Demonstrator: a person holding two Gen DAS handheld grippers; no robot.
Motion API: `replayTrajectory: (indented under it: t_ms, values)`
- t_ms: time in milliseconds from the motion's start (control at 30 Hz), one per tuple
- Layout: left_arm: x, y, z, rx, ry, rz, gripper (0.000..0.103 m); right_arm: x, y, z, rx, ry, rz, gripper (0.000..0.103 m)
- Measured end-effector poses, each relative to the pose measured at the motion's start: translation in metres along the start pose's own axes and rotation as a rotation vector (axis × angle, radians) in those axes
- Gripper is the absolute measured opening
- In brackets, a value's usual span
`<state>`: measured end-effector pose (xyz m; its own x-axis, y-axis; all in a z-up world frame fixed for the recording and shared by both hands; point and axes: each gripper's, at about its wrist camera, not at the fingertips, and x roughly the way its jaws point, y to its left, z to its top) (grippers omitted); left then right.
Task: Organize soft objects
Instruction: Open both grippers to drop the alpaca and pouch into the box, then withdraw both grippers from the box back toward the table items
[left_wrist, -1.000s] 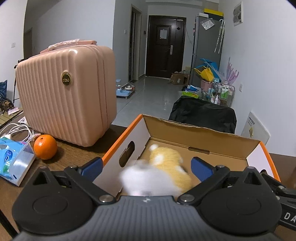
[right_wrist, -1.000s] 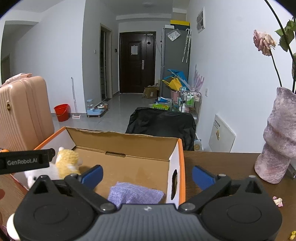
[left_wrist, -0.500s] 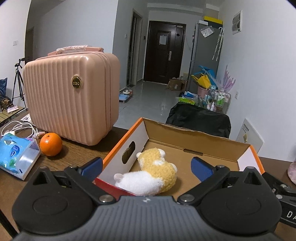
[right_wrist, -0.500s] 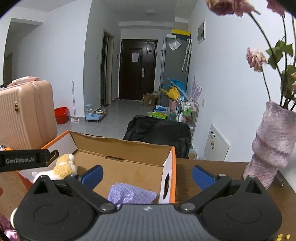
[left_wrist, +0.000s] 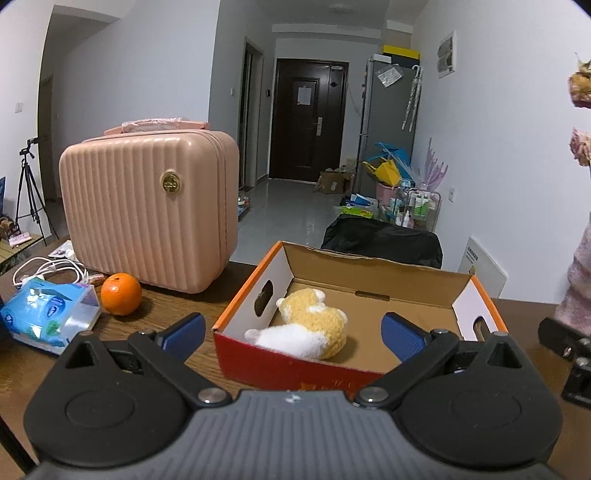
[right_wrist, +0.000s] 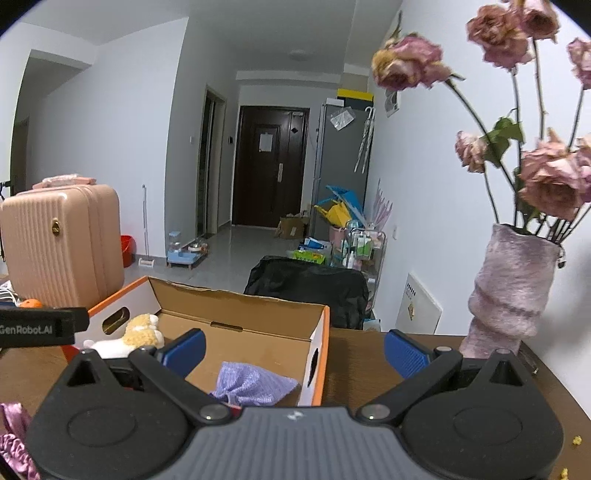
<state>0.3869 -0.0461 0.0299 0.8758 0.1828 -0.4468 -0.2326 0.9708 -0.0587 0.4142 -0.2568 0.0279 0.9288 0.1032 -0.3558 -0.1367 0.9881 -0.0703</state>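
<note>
- Your left tongs (left_wrist: 291, 334) are held level above the desk (left_wrist: 173, 317), pointing straight at the near red wall of the cardboard box (left_wrist: 373, 266). Their blue pads stand wide apart and nothing sits between them.
- Your right tongs (right_wrist: 293, 350) are also level and spread wide with nothing in them, aimed over the right end of the box (right_wrist: 240, 306). The left pad sits in front of the box's inside and the right pad in front of bare desk (right_wrist: 362, 350) beyond the orange-edged end wall.
- The plush toy (left_wrist: 306, 325) lies inside the box just ahead of your left tongs, between the pads and a little left of centre, close to the end wall with the handle cutout.
- Its long axis runs diagonally. The white end points toward the tongs and to the left, against the near wall. The yellow end points away.
- From your right tongs the same plush toy (right_wrist: 133, 336) shows ahead and to the left, past the left pad.
- A lilac cloth (right_wrist: 251, 384) lies crumpled on the box floor just ahead of your right tongs, near the right end wall.
- Left of your left tongs stand an orange (left_wrist: 121, 294), a tissue pack (left_wrist: 48, 317) and a pink suitcase (left_wrist: 147, 210).
- To the right of your right tongs stands a vase (right_wrist: 511, 291) of dried roses (right_wrist: 406, 62).
</note>
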Motion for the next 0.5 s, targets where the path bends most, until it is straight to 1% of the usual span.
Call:
replayTrajectory:
  t_ms: [200,333,500]
  values:
    - [-0.027,0.011,-0.011,0.028,-0.024,-0.012,0.103,-0.031,-0.002,-0.009,0.008,-0.027,-0.003,0.103]
    - [-0.046,0.017,-0.018,0.054,-0.055,-0.017,0.103,-0.051,-0.002,-0.015,0.011,-0.043,0.001,0.103]
    - [-0.070,0.029,-0.029,0.071,-0.083,-0.032,0.103,-0.073,0.002,-0.025,0.006,-0.050,0.005,0.103]
